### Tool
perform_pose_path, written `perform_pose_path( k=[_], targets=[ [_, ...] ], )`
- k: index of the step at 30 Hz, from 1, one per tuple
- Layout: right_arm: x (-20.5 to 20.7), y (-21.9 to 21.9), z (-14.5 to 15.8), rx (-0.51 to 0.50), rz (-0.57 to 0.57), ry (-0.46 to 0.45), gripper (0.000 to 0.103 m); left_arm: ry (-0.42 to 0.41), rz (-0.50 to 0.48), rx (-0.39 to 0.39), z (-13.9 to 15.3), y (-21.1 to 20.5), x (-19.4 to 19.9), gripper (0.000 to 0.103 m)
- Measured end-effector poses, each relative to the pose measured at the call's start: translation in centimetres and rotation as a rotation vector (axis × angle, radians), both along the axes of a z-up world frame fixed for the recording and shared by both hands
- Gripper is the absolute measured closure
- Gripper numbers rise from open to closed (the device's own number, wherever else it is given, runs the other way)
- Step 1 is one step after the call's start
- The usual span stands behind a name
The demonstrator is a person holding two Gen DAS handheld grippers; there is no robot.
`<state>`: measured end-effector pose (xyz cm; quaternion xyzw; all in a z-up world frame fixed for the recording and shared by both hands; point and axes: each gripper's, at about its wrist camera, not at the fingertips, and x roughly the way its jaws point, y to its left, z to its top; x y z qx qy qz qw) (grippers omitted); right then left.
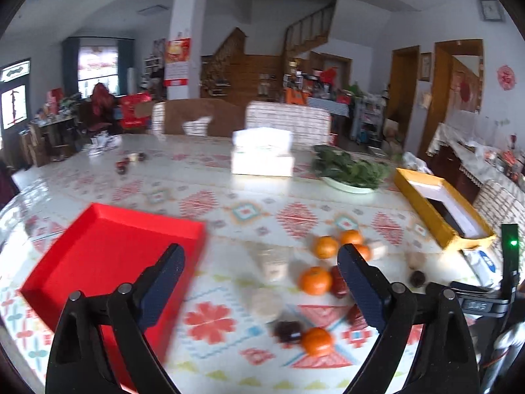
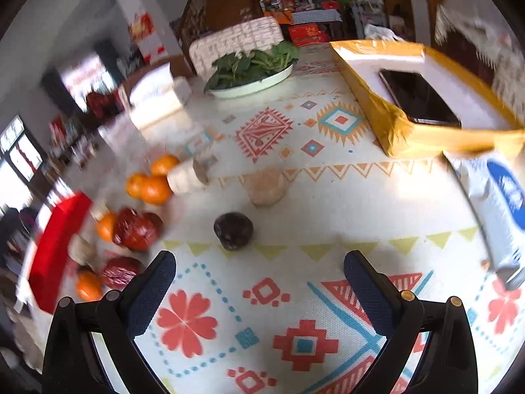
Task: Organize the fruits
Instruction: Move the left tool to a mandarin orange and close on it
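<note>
Several oranges lie loose on the patterned tablecloth, one near the middle (image 1: 315, 280) and one nearer me (image 1: 317, 340). Dark red fruits (image 2: 136, 229) and pale wrapped pieces (image 1: 266, 300) lie among them. A dark purple fruit (image 2: 233, 230) sits just ahead of my right gripper (image 2: 259, 269), which is open and empty. An empty red tray (image 1: 108, 252) lies at the left. My left gripper (image 1: 261, 259) is open and empty, above the table between the tray and the oranges. The tray shows at the left edge of the right wrist view (image 2: 55, 249).
A yellow box (image 2: 410, 131) holding a black phone (image 2: 420, 98) stands at the right. A plate of leafy greens (image 1: 349, 169) and a white tissue box (image 1: 262, 156) sit farther back. A white and blue packet (image 2: 502, 203) lies at the right edge.
</note>
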<state>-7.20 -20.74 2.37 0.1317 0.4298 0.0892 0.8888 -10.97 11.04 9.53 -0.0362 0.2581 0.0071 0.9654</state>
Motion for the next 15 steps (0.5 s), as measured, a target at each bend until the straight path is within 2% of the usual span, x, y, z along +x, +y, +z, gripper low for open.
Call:
perform_pose_path(
  k=[2,4,8,9,11,12,13,15],
  targets=[
    [0.3,0.5,0.1,-0.04,0.047,0.023,0.0,-0.007,0.022,0.001,-0.4,0.8,-0.6,0.009],
    [0.3,0.9,0.0,-0.068,0.048,0.028,0.0,0.006,0.031,-0.015,-1.1,1.8,-0.9,0.009],
    [-0.2,2.5,-0.2,-0.183,0.065,0.058,0.0,0.045,0.009,-0.06,-2.2,3.6,-1.3,0.009],
    [-0.4,2.8,-0.2,-0.192,0.065,0.072,0.0,0.055,-0.003,-0.066,-2.3,3.7,-1.4,0.009],
    [-0.8,3.4,0.2,-0.144,0.1,0.071,0.008,0.075,-0.038,-0.081,-2.7,3.7,-1.4,0.009],
    [-1.0,4.0,0.5,-0.127,0.128,0.057,0.015,0.087,-0.075,-0.09,-3.0,3.5,-1.6,0.012],
    [-1.3,5.0,0.9,-0.135,0.146,0.035,0.018,0.093,-0.116,-0.094,-3.2,3.2,-1.9,0.015],
    [-1.2,6.9,1.3,-0.129,0.189,0.01,0.019,0.105,-0.19,-0.092,-3.6,2.3,-2.3,0.034]
  ],
)
